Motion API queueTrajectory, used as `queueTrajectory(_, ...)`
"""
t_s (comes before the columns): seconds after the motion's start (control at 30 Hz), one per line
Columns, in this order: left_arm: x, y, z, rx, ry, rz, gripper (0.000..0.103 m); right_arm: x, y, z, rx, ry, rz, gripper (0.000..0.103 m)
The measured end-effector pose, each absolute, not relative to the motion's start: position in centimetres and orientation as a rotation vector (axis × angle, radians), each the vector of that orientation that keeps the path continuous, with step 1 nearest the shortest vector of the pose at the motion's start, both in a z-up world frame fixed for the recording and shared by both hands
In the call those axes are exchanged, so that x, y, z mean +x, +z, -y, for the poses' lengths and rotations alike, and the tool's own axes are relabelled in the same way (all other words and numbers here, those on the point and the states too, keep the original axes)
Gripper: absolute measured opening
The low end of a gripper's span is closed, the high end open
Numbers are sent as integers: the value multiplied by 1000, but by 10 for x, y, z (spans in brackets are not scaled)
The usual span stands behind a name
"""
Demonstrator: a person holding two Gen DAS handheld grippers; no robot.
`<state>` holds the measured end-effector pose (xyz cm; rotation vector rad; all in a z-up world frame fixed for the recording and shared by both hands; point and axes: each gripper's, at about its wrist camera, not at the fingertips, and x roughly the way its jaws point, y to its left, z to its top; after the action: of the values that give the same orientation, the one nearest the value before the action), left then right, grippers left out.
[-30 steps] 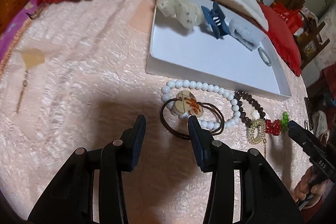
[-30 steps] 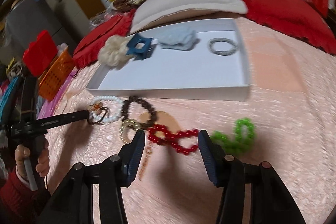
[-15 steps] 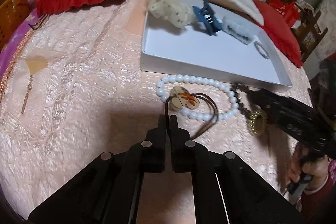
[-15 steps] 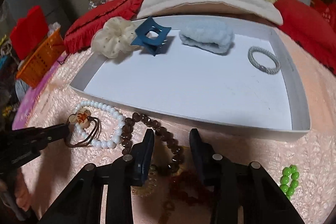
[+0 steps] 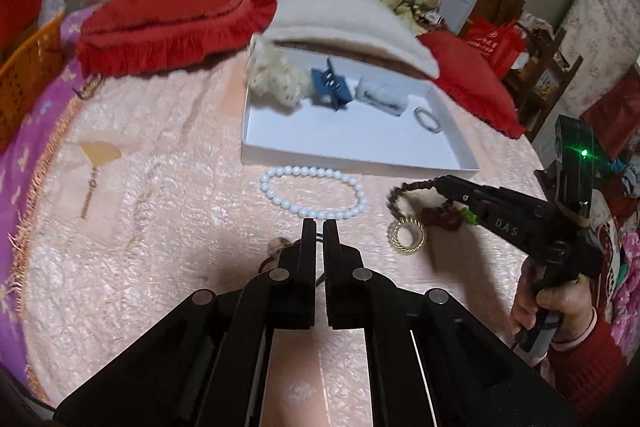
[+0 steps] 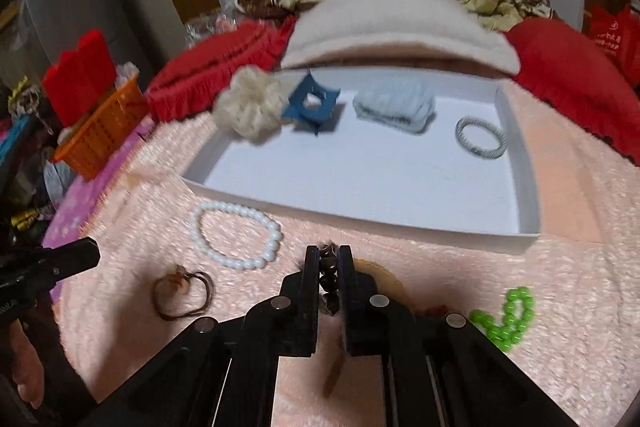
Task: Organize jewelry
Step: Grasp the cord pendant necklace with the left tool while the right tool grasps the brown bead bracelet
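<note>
My left gripper point(image 5: 319, 227) is shut, lifted off the pink cloth. A strand of the brown hair tie point(image 6: 184, 293) shows in the slit between its fingers, and its charm point(image 5: 276, 245) peeks out beside them. The jaws of my right gripper point(image 6: 329, 259) are closing tight on the dark brown bead bracelet point(image 6: 329, 273), pinched between the pads. Its beads point(image 5: 394, 197) and gold ring point(image 5: 406, 237) dangle from the tips. The white bead bracelet point(image 5: 312, 170) lies alone before the white tray point(image 5: 352, 163).
The tray point(image 6: 360, 223) holds a cream scrunchie point(image 6: 248, 111), a blue claw clip point(image 6: 310, 105), a pale blue scrunchie point(image 6: 396, 105) and a grey ring point(image 6: 480, 139). Green beads point(image 6: 508, 319) lie at the right. Red and cream cushions lie behind the tray, an orange basket point(image 6: 100, 131) left.
Both grippers went from open to shut. The left one rose, drawing the hair tie off the white bracelet. The right one moved from the red beads to the brown bracelet and raised it.
</note>
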<state>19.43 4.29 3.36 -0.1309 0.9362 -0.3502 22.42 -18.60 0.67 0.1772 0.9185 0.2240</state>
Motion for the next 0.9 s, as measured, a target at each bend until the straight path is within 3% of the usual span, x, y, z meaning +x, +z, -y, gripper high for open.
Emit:
queueTrajectory(0.2,186,42,-46,-122,-328,-920,2,201,42,195,191,218,-855,8)
queueTrajectory(0.67,224,-53,-49,-99,-307,-1077,4,174,40,188,190,259,-899,8)
queueTrajectory(0.7,226,-56,-47,-88,-316,-1080,6,174,38,188,195,260,-905,8)
queueTrajectory(0.77,228,-57,-44,-88,-340,-1059,21,175,34,187,200,261,-913,8)
queueTrajectory(0.83,228,-58,-41,-92,-364,-1059,45,177,32,187,202,262,-918,8)
queueTrajectory(0.9,225,-59,-34,-69,-369,-1055,46,179,29,188,209,262,-924,8)
